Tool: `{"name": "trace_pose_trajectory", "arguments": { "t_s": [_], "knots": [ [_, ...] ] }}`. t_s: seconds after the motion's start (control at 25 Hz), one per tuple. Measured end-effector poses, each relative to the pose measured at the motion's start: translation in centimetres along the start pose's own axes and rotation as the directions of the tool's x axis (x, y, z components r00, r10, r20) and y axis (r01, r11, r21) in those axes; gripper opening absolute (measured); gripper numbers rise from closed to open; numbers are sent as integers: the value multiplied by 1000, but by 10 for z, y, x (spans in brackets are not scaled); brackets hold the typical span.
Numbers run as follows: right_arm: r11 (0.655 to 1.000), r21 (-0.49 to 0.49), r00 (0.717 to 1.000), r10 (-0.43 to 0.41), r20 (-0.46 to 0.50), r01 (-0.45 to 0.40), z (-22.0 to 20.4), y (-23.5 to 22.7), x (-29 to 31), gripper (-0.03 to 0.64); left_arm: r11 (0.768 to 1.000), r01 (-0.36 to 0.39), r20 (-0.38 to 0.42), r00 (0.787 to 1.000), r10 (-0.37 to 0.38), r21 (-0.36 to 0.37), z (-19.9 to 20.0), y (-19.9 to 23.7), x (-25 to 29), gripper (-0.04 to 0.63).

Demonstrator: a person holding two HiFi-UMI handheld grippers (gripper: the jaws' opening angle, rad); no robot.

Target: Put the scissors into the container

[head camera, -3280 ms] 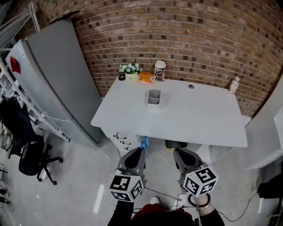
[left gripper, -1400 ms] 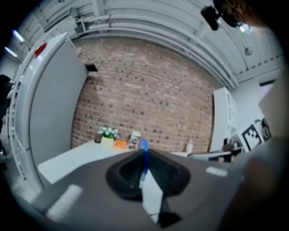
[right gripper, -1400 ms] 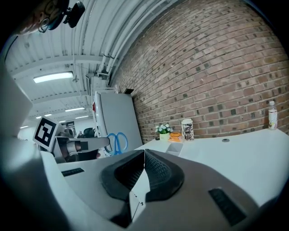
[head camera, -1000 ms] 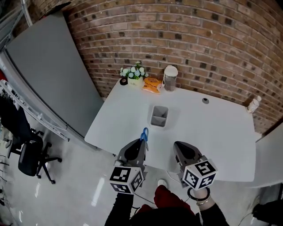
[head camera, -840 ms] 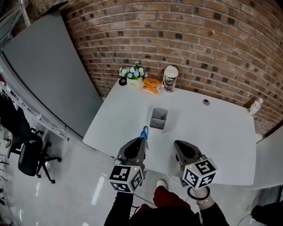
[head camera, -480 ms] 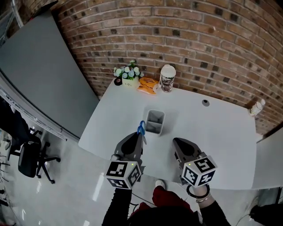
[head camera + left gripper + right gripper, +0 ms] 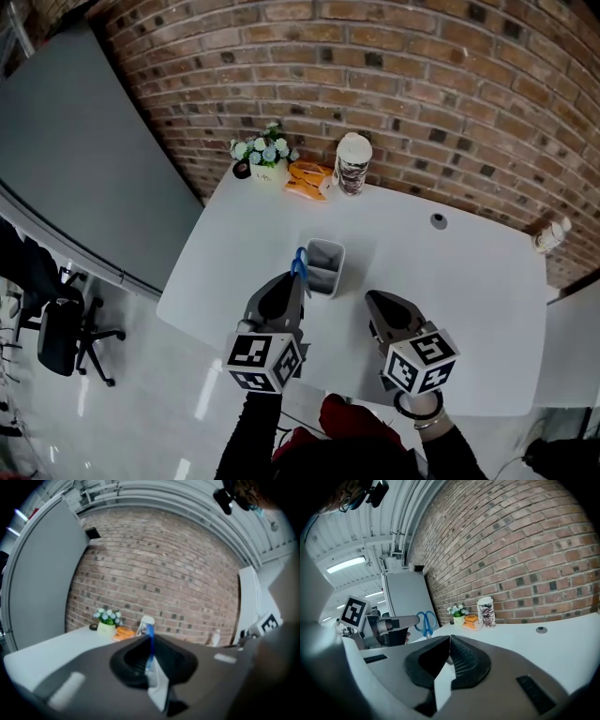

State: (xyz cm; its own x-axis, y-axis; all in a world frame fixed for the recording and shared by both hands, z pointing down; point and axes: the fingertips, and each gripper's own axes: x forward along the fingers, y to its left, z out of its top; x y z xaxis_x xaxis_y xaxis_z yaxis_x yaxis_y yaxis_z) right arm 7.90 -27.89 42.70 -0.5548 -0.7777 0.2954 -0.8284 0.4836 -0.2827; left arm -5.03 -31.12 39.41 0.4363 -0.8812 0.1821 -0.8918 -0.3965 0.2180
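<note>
The scissors [image 7: 299,262] are clamped in the left gripper [image 7: 289,284]. Its jaws are closed on the blade end, and the blue handle loops project past the jaw tips. The left gripper view confirms this: a blue strip [image 7: 150,641] runs along the seam between the closed jaws. The long axis of the scissors follows the jaw line and points away from the person toward the far edge of the desk [image 7: 450,281].

In the head view the handle loops lie just beside the left rim of the grey container [image 7: 322,284], which is open-topped and appears to be divided. It stands about midway between the near and far edges of the desk, left of centre. The container lies ahead of the left gripper and slightly to its right, so this gripper is the nearer one. Height above the rim cannot be judged. The handles would enter first unless the gripper is turned.

The right gripper [image 7: 374,300] hangs over the desk to the right of the container. Its jaws are closed with nothing between them.

A flower pot [image 7: 262,155], an orange packet [image 7: 307,178] and a lidded patterned cup [image 7: 352,164] stand along the far edge, toward the far left corner. A small bottle [image 7: 551,234] stands at the far right corner. No print on any of these items is legible.
</note>
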Motion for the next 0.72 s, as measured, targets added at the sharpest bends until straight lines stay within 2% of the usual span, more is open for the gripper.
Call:
{"name": "trace_pose_trajectory", "arguments": {
  "t_s": [0.72],
  "knots": [
    [1000,16,997,3,-71,-2,-15,-26,35,8,999,7,-69,998,-10,-50,-34,8,55,21]
  ]
}}
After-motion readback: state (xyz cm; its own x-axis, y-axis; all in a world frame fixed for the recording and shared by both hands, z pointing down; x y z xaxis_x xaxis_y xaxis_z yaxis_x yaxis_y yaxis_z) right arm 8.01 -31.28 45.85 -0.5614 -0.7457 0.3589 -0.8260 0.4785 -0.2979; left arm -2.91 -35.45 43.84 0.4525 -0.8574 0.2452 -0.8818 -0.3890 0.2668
